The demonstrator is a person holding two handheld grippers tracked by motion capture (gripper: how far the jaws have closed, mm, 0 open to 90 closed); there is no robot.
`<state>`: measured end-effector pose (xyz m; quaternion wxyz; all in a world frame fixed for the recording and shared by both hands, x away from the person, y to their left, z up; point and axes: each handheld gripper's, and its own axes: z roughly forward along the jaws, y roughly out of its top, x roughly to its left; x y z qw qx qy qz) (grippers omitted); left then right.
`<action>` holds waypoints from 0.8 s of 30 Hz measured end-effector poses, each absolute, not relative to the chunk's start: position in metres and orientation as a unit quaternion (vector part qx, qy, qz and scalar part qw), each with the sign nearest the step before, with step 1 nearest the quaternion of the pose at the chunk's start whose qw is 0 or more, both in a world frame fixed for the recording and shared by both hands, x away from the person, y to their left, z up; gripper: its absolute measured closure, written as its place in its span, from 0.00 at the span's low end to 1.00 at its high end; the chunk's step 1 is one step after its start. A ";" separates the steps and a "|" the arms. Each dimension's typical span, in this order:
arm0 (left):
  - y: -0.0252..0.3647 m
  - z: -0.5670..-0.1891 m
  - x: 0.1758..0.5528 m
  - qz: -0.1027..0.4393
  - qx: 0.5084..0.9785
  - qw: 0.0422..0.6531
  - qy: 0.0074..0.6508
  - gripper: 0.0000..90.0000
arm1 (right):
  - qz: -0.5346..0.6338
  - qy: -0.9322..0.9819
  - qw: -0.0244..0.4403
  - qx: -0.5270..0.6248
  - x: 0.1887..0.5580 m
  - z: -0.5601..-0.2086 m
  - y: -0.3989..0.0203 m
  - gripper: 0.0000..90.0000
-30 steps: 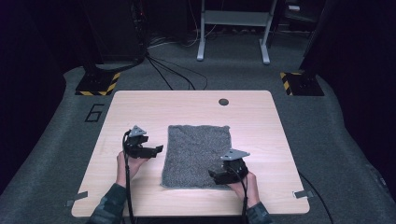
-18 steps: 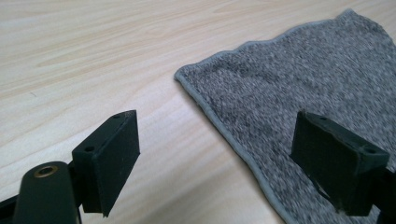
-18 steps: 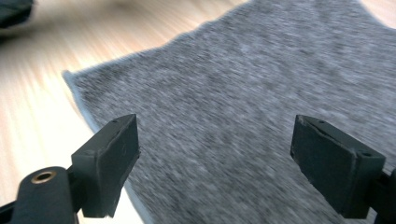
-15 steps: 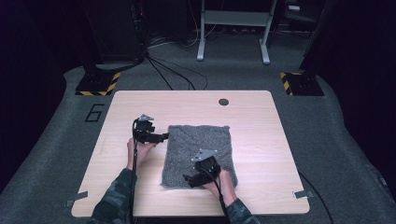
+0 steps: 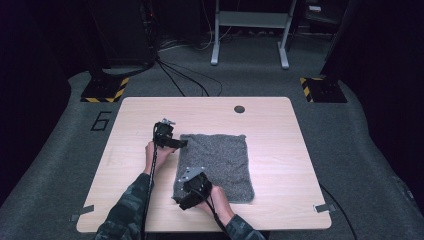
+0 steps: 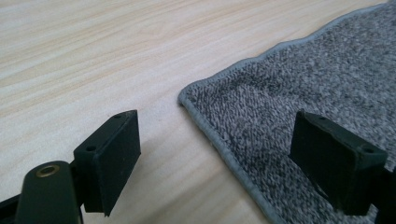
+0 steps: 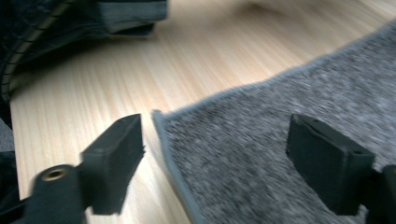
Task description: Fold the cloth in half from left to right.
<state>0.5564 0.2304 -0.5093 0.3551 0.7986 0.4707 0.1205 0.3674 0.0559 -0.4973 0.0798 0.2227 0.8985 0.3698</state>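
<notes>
- The left gripper, at centre left of the high view, has its jaws spread wide around the far left corner of the grey towel; one pad sits over bare wood, the other over the pile, and nothing is pinched yet; if it closes from here without dropping lower, it could well slide over the hem and come up empty.
- The right gripper, at lower centre of the high view, has just been narrowing its jaws a little, yet they are spread around the near left corner with no cloth caught between them; its own view is blurred, so a hasty close may catch only a sliver of the edge, which would probably slip out on the lift.
- Should one corner be gripped and the other missed, the towel would likely drag askew across the table or bunch up rather than fold cleanly.
- The towel lies flat in the middle of the table, right of the left hand; it is a roughly square, speckled grey cloth with a nubby pile and a smooth, paler stitched hem rounding the corner; it looks soft and limp.
</notes>
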 end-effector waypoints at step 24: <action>0.206 -0.513 0.564 0.167 0.820 0.330 0.436 0.74 | 0.355 0.909 0.087 0.200 0.354 -0.516 0.081 0.91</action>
